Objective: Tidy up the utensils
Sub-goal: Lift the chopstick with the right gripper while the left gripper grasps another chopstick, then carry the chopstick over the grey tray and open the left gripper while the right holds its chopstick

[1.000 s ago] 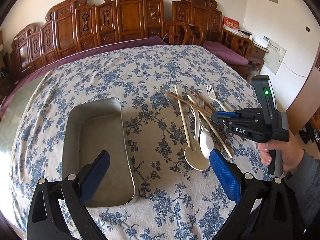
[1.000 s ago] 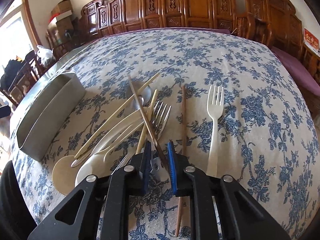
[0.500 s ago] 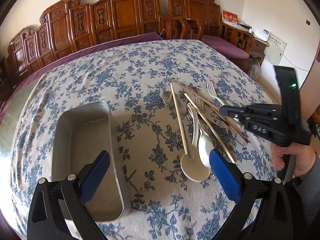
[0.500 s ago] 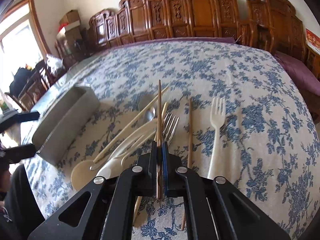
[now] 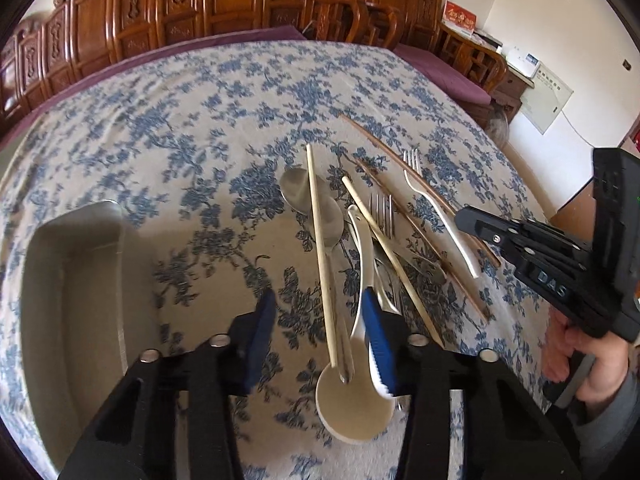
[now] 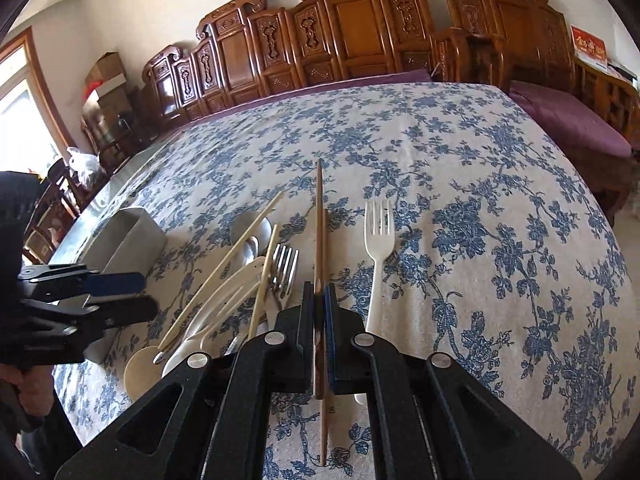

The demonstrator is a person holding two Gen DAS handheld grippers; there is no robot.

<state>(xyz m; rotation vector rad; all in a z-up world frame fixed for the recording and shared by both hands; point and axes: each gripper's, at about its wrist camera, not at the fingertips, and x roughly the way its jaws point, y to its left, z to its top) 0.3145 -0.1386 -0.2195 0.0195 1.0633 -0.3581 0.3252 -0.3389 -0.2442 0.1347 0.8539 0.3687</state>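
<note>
A row of carved, reddish-brown wooden chair backs (image 6: 352, 36) stood along the far side of the table from ten to two o'clock, against a pale cream wall (image 6: 120, 12). The table itself wore a cream tablecloth (image 6: 480, 184) printed with blue flowers, over a purple under-cloth (image 6: 360, 80) showing at its far edge. At nine o'clock in the right wrist view, bright daylight came through a wood-framed window (image 6: 20, 100), with stacked cardboard boxes (image 6: 106, 76) nearby. At two o'clock stood a purple-cushioned bench (image 6: 568, 120). In the left wrist view a white panel (image 5: 546, 98) hung on the wall at two o'clock, a red card (image 5: 460, 18) beyond it.
</note>
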